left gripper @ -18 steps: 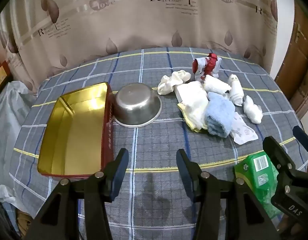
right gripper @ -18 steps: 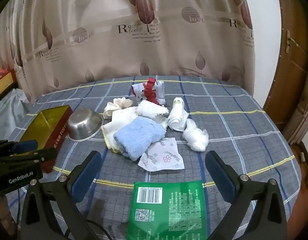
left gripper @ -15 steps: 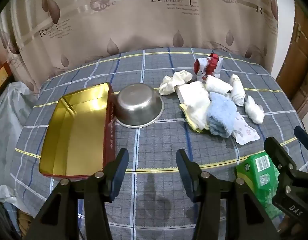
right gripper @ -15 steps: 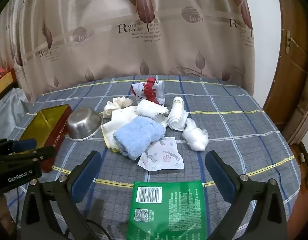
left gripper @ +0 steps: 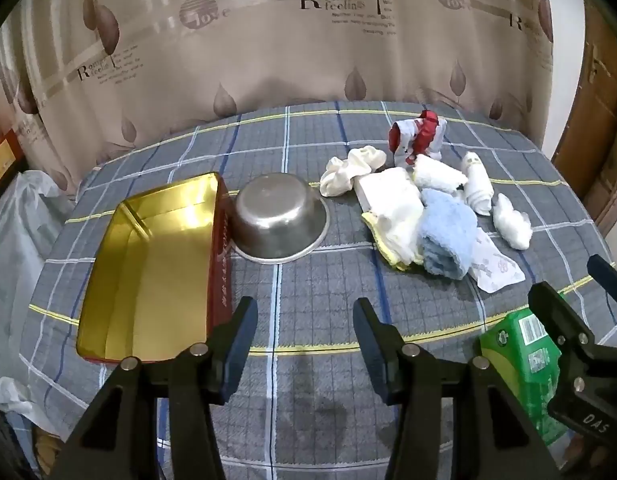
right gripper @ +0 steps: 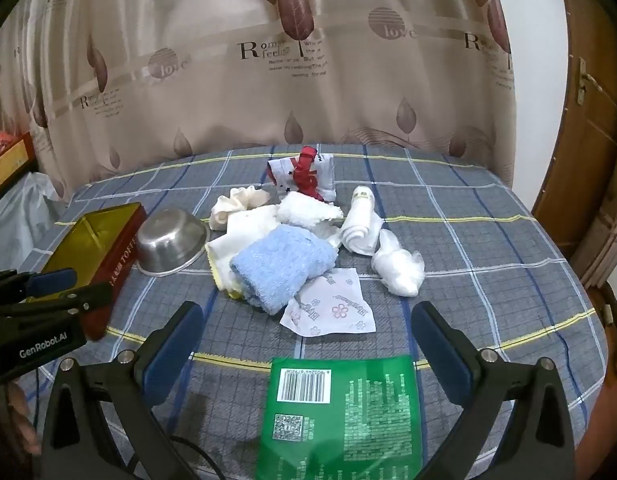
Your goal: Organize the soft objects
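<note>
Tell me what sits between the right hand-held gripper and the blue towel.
The green packet lies between its open jaws; beyond it, the flowered tissue pack touches the blue towel. Right wrist view.

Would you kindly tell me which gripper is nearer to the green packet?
Right. The right gripper hangs open directly over the green packet; the left gripper hangs open off to its left.

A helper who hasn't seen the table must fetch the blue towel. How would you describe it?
On the plaid tablecloth, right of the steel bowl, lies a pile of cloths. The blue towel sits at its near edge, the only blue, fluffy piece among white ones.
</note>
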Tool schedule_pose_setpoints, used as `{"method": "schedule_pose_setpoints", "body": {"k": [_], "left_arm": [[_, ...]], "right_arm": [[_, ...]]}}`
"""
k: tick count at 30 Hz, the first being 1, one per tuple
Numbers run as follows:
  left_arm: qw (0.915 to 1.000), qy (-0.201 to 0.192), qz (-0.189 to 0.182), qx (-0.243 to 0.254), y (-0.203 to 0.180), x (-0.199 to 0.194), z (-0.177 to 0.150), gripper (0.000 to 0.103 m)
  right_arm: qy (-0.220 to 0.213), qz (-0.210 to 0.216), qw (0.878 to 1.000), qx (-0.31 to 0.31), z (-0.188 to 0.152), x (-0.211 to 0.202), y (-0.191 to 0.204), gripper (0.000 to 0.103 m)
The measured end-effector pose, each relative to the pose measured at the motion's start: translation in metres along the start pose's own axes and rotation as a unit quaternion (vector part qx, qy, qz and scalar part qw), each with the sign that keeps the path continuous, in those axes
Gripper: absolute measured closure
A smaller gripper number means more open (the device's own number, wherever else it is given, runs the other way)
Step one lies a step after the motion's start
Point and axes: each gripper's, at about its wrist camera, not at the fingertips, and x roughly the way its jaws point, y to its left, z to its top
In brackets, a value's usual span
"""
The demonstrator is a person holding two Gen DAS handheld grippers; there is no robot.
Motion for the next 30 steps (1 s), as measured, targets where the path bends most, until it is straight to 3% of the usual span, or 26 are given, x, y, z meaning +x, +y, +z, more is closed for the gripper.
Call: {"method": "schedule_pose_setpoints", "body": {"k": [4,8,30], "left_arm": [[1.0,-0.003,0.006,0.006,-0.0001,0.001,0.0006,0.052],[0.9998,0.015,-0.014,0.001,-0.0029,0.0063,-0.0023,0.052],[0.9998,0.022,0.004,0.001,0.0004,0.0046,-0.0052,0.052]], "right_arm": [[0.0,0.0,1.0,0.0,0.001,-0.0002,0.0002,0.0],[0.0,0.002,1.0,0.0,0.0007,-0.0008,-0.0002,0.0],[0.006,0.004,1.0,0.001,-0.0026,0.0028,0.0013,0.0]]}}
